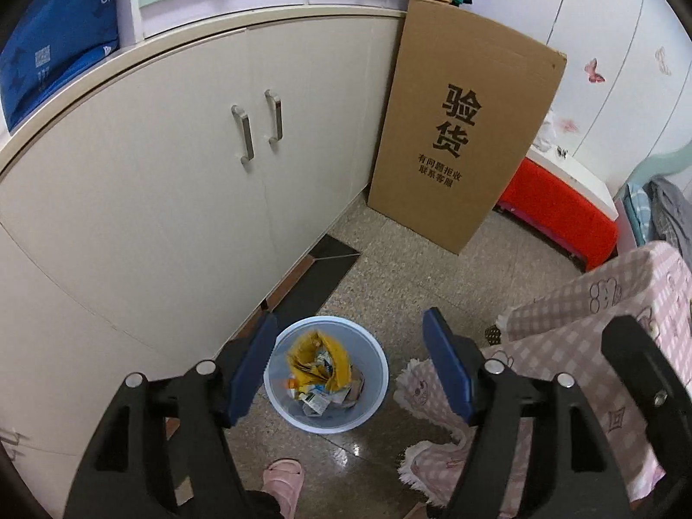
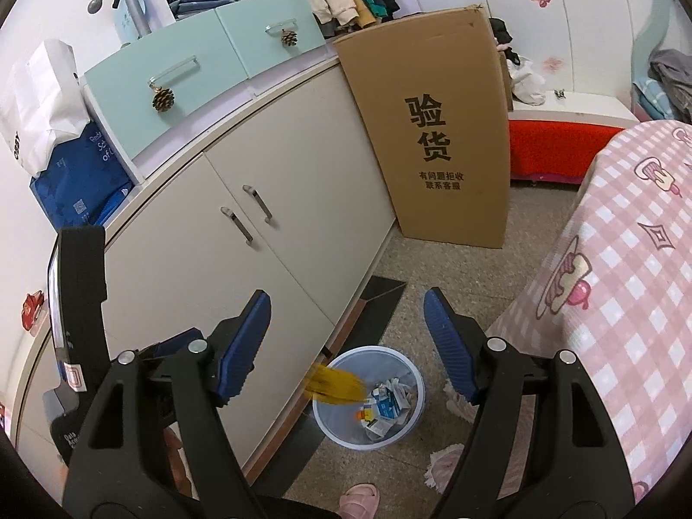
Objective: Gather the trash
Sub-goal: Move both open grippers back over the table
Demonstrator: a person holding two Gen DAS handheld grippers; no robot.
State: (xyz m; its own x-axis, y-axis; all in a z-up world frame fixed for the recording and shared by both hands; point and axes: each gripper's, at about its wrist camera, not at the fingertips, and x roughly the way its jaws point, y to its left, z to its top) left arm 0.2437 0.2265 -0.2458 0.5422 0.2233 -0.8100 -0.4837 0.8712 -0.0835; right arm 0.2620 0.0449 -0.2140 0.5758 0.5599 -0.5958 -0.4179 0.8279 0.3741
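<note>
A pale blue trash bin [image 1: 375, 402] stands on the speckled floor beside the white cabinet. It holds a yellow wrapper [image 1: 320, 363] and several crumpled packets. My left gripper [image 1: 350, 367] is open and empty, high above the bin. In the right wrist view the bin [image 2: 415, 421] sits low in the middle, with the yellow wrapper [image 2: 337, 385] blurred at its left rim and white-blue packets [image 2: 389, 406] inside. My right gripper [image 2: 346, 346] is open and empty above the bin. The left gripper's black body [image 2: 82, 302] shows at the left.
A white two-door cabinet [image 1: 194, 181] runs along the left. A tall cardboard box [image 1: 467, 129] leans at its end. A table with a pink checked cloth [image 2: 627, 281] stands on the right. A red bench [image 1: 558, 212] is behind. A pink slipper [image 1: 283, 482] is near the bin.
</note>
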